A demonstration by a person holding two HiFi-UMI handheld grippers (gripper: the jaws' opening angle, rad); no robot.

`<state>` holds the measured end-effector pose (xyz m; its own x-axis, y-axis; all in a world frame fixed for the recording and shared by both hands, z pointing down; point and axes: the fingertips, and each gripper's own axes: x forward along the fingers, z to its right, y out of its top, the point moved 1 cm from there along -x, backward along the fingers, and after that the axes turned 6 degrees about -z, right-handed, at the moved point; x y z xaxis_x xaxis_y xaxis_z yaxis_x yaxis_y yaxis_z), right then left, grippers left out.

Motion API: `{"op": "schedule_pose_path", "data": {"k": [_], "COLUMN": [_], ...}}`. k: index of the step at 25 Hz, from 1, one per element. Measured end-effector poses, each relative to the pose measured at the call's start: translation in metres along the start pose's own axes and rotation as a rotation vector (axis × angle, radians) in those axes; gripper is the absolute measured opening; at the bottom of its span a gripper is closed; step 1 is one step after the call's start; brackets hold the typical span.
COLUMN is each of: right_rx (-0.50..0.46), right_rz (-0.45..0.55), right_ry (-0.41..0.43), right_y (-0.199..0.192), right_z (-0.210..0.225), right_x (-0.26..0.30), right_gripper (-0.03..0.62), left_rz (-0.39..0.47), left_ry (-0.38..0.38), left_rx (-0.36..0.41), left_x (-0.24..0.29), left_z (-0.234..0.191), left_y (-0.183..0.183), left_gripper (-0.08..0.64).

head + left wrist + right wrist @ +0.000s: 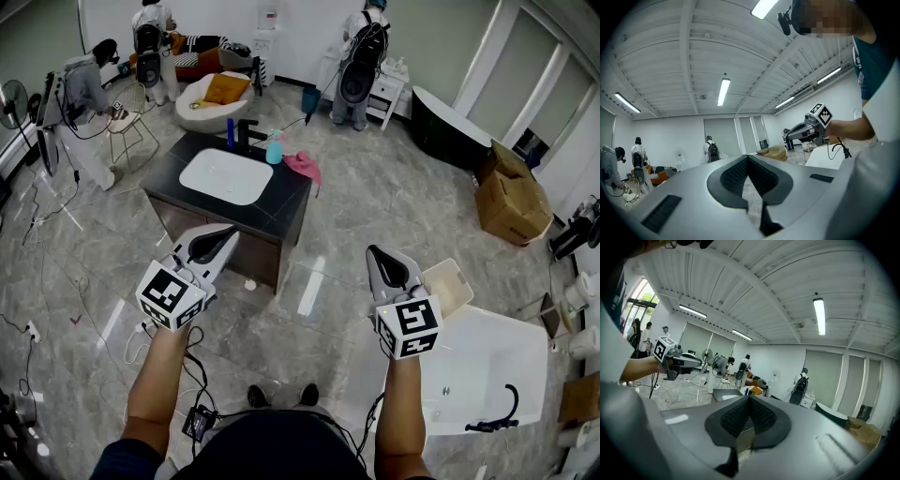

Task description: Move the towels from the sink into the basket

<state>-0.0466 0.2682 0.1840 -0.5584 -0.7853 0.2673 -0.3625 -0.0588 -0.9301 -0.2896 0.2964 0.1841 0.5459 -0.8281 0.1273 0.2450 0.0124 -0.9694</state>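
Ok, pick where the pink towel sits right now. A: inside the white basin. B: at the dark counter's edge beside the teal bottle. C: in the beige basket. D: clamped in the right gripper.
B: the pink towel lies at the edge of the dark counter next to the teal bottle, outside the white basin.

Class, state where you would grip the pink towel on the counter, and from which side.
Grip the pink towel by its bunched upper folds, from above: it lies crumpled at the counter's far right edge, seemingly partly hanging off, so that pinch likely lifts it whole.
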Motion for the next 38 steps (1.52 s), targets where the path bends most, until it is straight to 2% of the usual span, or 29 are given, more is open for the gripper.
{"op": "schedule_pose_path", "data": {"k": [9, 15, 23, 38], "right_rx": [0.004, 0.026, 0.05, 0.06], "right_rz": [-0.005, -0.003, 0.041, 0.052], "right_ry": [-0.009, -0.006, 0.02, 0.132], "right_y": [0.002, -0.004, -0.004, -0.013], "right_z": [-0.008, 0.004, 0.043, 0.137], "right_x": [0.02, 0.039, 0.093, 0.202], "right_gripper": [0.008, 0.008, 0.009, 0.009], "left_rz": [0.009, -0.005, -0.04, -0.093], "left_ry": [-0.013, -0.023, 0.026, 0.112], "left_rx": [0.003, 0.0, -0.002, -0.022], "left_x": [0.001, 0.017, 0.052, 0.162], "left_z": [-0.019, -0.027, -0.059, -0.101], "left_y": [-0.007, -0.018, -0.027, -0.032], "left_gripper": [0.006, 0.006, 0.006, 0.006]}}
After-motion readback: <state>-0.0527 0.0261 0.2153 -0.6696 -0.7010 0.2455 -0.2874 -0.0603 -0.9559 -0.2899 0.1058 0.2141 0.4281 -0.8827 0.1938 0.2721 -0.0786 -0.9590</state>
